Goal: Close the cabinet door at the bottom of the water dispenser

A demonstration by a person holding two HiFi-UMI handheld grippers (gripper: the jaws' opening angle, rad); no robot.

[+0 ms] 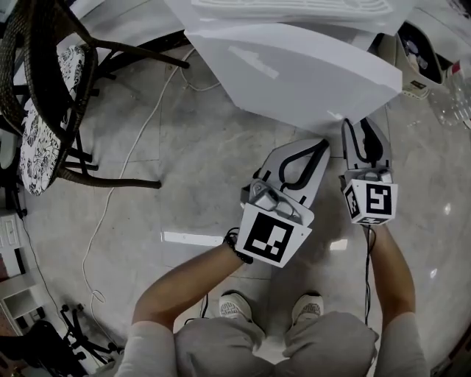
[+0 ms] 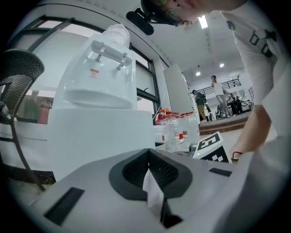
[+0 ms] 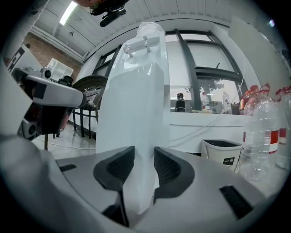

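The white water dispenser stands at the top of the head view, and its bottom cabinet door swings out toward me as a wide white panel. My right gripper is at the door's free corner. In the right gripper view the door's edge runs between the pads and fills the gap of the right gripper. My left gripper is shut, just left of the right one and a little short of the door. In the left gripper view, the left gripper faces the door's white face.
A wicker chair stands at the left on the stone floor, with a white cable trailing past it. Plastic bottles and a small bin sit to the dispenser's right. My shoes are below the grippers.
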